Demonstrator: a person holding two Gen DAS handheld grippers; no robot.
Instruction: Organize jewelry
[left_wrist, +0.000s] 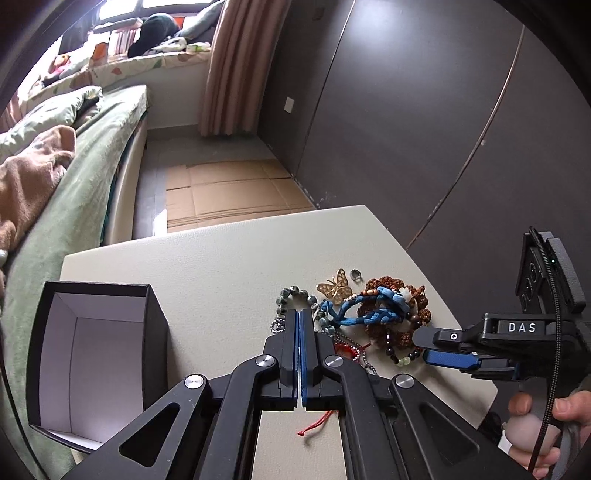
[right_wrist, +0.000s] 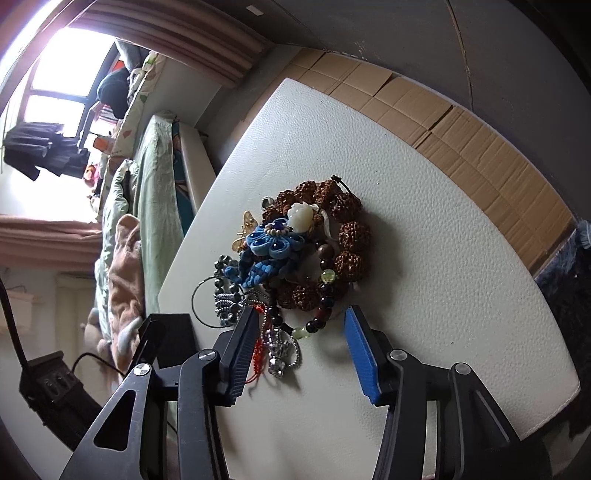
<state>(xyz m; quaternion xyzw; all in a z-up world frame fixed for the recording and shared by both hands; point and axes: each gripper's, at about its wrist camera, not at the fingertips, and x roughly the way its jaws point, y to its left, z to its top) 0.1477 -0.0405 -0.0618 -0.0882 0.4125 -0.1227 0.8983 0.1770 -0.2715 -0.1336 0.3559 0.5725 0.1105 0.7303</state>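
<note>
A heap of jewelry lies on the cream table (left_wrist: 221, 258): a blue braided bracelet (left_wrist: 369, 308), a brown seed-bead bracelet (right_wrist: 351, 236), a gold butterfly brooch (left_wrist: 335, 287), a grey bead bracelet (left_wrist: 291, 295), dark bead strands and silver chains. An open black box (left_wrist: 96, 365) with a white inside stands at the left. My left gripper (left_wrist: 299, 314) is shut and empty, its tips just left of the heap. My right gripper (right_wrist: 301, 317) is open, its jaws on either side of the heap's near edge; it also shows in the left wrist view (left_wrist: 436, 350).
A small silver ring (left_wrist: 355, 274) lies behind the brooch. A red cord (left_wrist: 317, 421) lies under my left gripper. A bed (left_wrist: 74, 166) with green covers stands left of the table. Flattened cardboard (left_wrist: 229, 195) lies on the floor beyond, beside a dark wardrobe (left_wrist: 406, 110).
</note>
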